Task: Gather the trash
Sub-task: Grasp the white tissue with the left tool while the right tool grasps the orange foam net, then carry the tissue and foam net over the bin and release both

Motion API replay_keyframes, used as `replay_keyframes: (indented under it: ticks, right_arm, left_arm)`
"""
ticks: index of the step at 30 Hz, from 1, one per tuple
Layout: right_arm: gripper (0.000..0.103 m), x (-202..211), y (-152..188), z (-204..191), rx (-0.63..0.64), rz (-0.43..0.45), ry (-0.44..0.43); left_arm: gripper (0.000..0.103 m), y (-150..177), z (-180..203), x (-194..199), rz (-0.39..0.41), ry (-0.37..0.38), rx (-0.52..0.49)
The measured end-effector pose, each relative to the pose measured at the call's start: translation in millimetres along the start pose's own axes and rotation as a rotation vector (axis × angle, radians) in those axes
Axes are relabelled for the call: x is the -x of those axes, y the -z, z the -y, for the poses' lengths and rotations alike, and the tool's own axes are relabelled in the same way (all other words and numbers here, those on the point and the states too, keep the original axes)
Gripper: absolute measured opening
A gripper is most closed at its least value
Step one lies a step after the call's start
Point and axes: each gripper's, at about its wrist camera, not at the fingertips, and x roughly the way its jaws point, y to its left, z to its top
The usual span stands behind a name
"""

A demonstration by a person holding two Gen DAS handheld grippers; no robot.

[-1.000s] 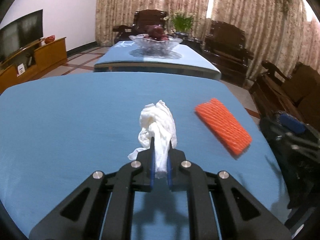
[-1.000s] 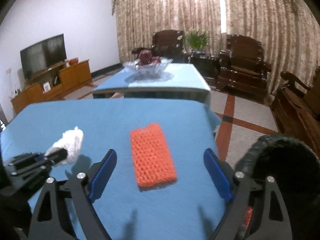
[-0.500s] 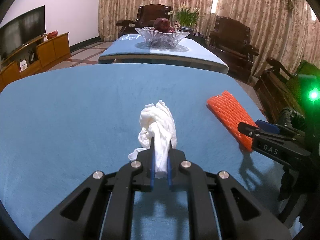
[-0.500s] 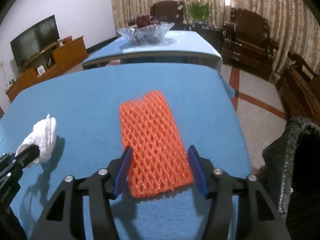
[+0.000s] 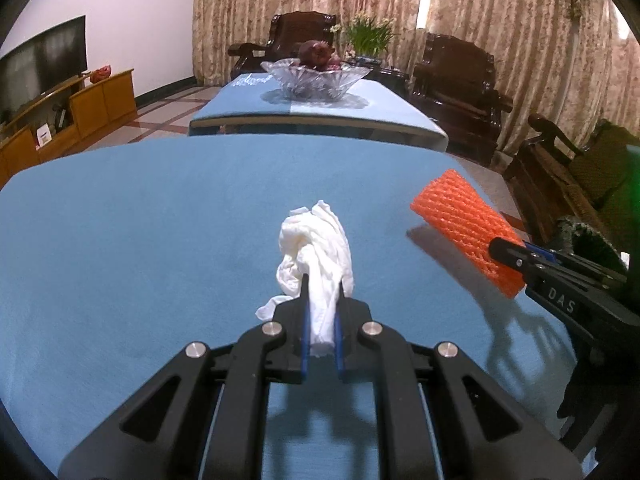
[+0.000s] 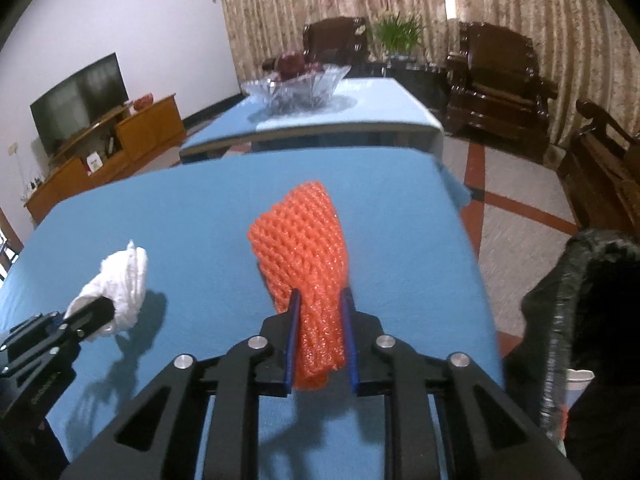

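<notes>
My left gripper point(image 5: 322, 292) is shut on a crumpled white tissue point(image 5: 316, 244) and holds it just above the blue table point(image 5: 140, 232). My right gripper point(image 6: 320, 300) is shut on an orange foam net sleeve point(image 6: 308, 240), lifted off the table with its far end tilted up. The left gripper point(image 6: 90, 312) and the tissue point(image 6: 120, 276) show at the left in the right wrist view. The right gripper point(image 5: 516, 254) and the sleeve point(image 5: 464, 224) show at the right in the left wrist view.
A black trash bag point(image 6: 580, 312) stands open off the table's right edge, with some trash inside. A second blue table with a glass fruit bowl point(image 5: 314, 74) lies beyond. Dark wooden armchairs point(image 5: 460, 80) stand at the right, a TV cabinet point(image 5: 68, 120) at the left.
My right gripper moved in over the orange sleeve, shut on it and lifted it off the table. My left gripper kept hold of the tissue and barely moved.
</notes>
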Motion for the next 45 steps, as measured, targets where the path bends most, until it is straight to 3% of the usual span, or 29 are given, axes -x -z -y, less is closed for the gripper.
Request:
replay_keyframes:
  ticks: [9,18,37,45]
  right_arm:
    - [0.019,39.5,-10.3,13.2,-0.004,0.061,0.035]
    - [0.019,89.6,-9.7,50.9,-0.053,0.126,0.093]
    - [0.019,186.8,40.4,172.6,-0.220,0.203,0.314]
    - [0.019,202.3,59.2,210.0,-0.263,0.208,0.380]
  left_arm:
    - [0.008,-10.3,36.2,15.5,0.045,0.047,-0.038]
    - [0.008,-17.1,87.9,34.1,0.080,0.122,-0.095]
    - [0.008,1.0,232.1,51.5,0.082,0.361,-0.233]
    - [0.008,11.2,280.7,46.8,0.069,0.423,-0.274]
